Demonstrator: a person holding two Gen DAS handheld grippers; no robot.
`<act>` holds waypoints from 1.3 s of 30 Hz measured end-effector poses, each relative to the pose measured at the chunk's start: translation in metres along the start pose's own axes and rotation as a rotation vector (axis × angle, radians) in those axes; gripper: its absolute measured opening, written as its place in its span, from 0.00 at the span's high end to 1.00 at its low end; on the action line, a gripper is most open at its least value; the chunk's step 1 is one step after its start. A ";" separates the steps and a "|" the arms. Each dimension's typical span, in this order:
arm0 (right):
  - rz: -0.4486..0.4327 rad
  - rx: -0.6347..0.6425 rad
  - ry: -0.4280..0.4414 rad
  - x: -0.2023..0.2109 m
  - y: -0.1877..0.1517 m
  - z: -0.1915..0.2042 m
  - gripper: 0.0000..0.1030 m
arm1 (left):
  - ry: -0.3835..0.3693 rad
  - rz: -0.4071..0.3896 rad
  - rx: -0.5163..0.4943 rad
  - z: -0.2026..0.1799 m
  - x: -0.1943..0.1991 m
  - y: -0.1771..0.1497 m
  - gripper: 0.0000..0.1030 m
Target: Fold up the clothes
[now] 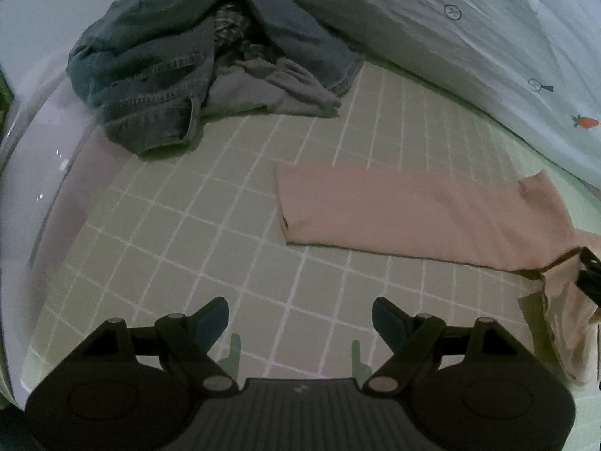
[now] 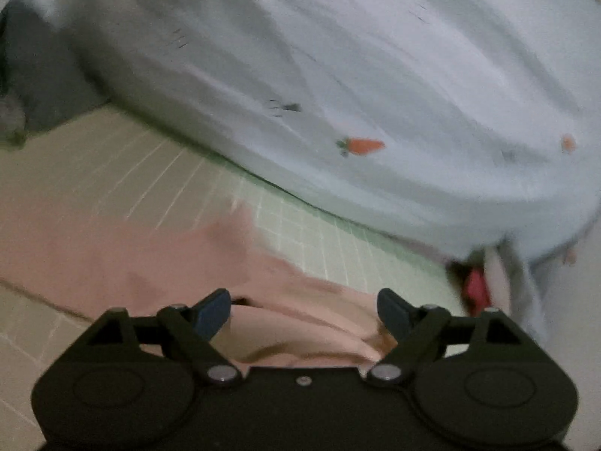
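Observation:
A pink garment [image 1: 413, 214] lies folded into a long strip on the green checked sheet [image 1: 210, 233], its right end bunched up. My left gripper [image 1: 300, 319] hovers open over bare sheet, in front of the strip's left end, with nothing between its fingers. In the blurred right wrist view, my right gripper [image 2: 304, 312] stands open right over the bunched pink cloth [image 2: 300, 323], which lies between and under its fingers. The right gripper's black tip [image 1: 589, 274] shows at the strip's right end in the left wrist view.
A heap of blue jeans [image 1: 150, 75] and a grey garment [image 1: 270, 82] sits at the back left. A pale blue quilt with carrot prints [image 2: 375, 94] runs along the back. A white curved edge [image 1: 30, 188] borders the left. A small red object [image 2: 477, 289] lies by the quilt's hem.

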State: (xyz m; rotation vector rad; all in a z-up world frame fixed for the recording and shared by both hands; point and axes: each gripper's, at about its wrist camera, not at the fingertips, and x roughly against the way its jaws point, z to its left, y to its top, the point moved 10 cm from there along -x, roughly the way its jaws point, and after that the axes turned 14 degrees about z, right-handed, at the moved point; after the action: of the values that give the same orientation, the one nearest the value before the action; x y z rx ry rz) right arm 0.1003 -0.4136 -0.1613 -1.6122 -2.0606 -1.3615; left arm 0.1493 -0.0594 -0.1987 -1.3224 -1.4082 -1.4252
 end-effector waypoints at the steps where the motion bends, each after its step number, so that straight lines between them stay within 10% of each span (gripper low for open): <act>1: 0.008 0.024 -0.017 -0.005 0.002 0.004 0.17 | 0.002 0.000 -0.005 0.002 0.000 0.002 0.18; 9: 0.073 0.287 -0.150 -0.058 -0.004 0.023 0.10 | 0.004 0.020 -0.003 0.008 -0.004 0.011 0.18; 12: 0.059 0.186 -0.042 -0.057 0.000 0.003 0.16 | 0.000 0.032 -0.005 -0.003 -0.008 0.008 0.18; 15: 0.044 0.052 0.091 -0.053 0.006 -0.021 0.71 | 0.000 0.041 -0.002 -0.017 -0.009 0.004 0.18; 20: 0.018 -0.172 0.313 -0.043 0.020 -0.063 0.88 | 0.005 0.026 0.006 -0.053 -0.006 0.006 0.18; 24: -0.046 -0.506 0.430 -0.033 0.023 -0.157 0.89 | 0.002 0.001 0.000 -0.096 -0.002 0.013 0.18; 29: 0.006 -1.023 0.273 -0.091 -0.063 -0.331 0.83 | -0.015 -0.031 -0.015 -0.161 -0.002 0.018 0.18; 32: 0.295 -1.138 0.137 -0.161 -0.151 -0.386 0.78 | -0.031 -0.028 -0.033 -0.203 -0.009 0.014 0.18; 36: 0.295 -1.191 0.204 -0.167 -0.200 -0.406 0.37 | -0.042 -0.008 -0.077 -0.258 -0.024 0.009 0.18; 39: 0.301 -1.145 0.297 -0.177 -0.201 -0.397 0.33 | -0.066 0.014 -0.114 -0.300 -0.038 0.013 0.18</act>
State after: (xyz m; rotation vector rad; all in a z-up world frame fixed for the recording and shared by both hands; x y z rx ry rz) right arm -0.1464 -0.8245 -0.1585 -1.7286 -0.7556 -2.6410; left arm 0.1181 -0.3608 -0.1945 -1.4605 -1.3745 -1.4834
